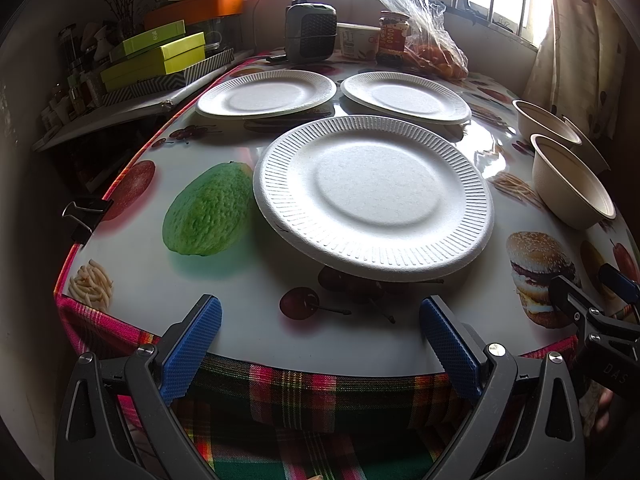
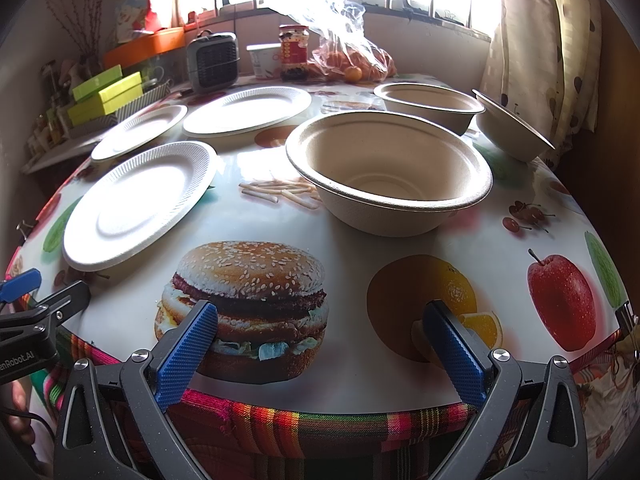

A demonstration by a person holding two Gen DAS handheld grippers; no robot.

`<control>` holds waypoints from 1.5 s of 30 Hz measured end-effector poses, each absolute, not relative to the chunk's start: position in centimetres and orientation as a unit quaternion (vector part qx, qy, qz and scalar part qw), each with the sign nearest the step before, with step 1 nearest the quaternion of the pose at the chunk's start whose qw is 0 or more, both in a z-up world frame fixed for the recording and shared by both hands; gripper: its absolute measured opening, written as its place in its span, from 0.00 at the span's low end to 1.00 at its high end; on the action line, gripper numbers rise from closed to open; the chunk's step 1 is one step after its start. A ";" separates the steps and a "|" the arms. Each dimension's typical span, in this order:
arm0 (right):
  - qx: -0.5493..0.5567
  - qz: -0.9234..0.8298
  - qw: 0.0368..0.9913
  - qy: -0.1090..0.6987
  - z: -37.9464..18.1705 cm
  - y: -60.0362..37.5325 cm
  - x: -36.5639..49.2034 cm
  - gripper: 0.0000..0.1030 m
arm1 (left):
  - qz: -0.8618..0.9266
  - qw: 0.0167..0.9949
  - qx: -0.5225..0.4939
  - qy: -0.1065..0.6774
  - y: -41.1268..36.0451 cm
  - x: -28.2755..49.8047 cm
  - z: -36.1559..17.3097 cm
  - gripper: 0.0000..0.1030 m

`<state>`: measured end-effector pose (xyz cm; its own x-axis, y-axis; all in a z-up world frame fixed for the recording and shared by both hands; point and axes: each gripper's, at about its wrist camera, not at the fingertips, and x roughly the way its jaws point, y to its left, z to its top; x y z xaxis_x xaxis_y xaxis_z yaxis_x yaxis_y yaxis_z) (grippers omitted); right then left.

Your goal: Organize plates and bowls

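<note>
Three white paper plates lie apart on the printed table: a near plate (image 1: 372,196) (image 2: 140,200), a far left plate (image 1: 266,94) (image 2: 140,130) and a far right plate (image 1: 406,96) (image 2: 248,110). Three beige paper bowls stand to the right: a near bowl (image 2: 390,172) (image 1: 570,182), a middle bowl (image 2: 430,104) (image 1: 544,120) and a tilted far right bowl (image 2: 512,128). My left gripper (image 1: 320,340) is open and empty at the table's front edge, before the near plate. My right gripper (image 2: 320,344) is open and empty at the front edge, before the near bowl.
At the back stand a small grey heater (image 1: 310,32), a white tub (image 1: 356,40), a jar (image 1: 394,38) and a plastic bag of oranges (image 1: 436,56). Green and yellow boxes (image 1: 156,56) sit on a shelf at the left. A curtain (image 2: 552,40) hangs at the right.
</note>
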<state>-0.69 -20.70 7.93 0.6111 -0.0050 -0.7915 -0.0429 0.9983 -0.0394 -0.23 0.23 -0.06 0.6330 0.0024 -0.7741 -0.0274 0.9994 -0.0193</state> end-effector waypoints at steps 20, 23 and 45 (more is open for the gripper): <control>-0.027 0.011 0.897 0.441 7.9 -20.7 -0.6 1.00 | 0.008 0.903 -0.015 0.429 0.3 -0.2 0.0 0.97; -0.027 0.011 0.897 0.441 7.9 -20.7 -0.6 1.00 | 0.008 0.903 -0.016 0.429 0.3 -0.2 0.0 0.97; -0.030 0.116 0.908 0.402 14.4 -16.9 3.2 1.00 | 0.044 0.919 -0.050 0.390 6.8 2.8 6.5 0.97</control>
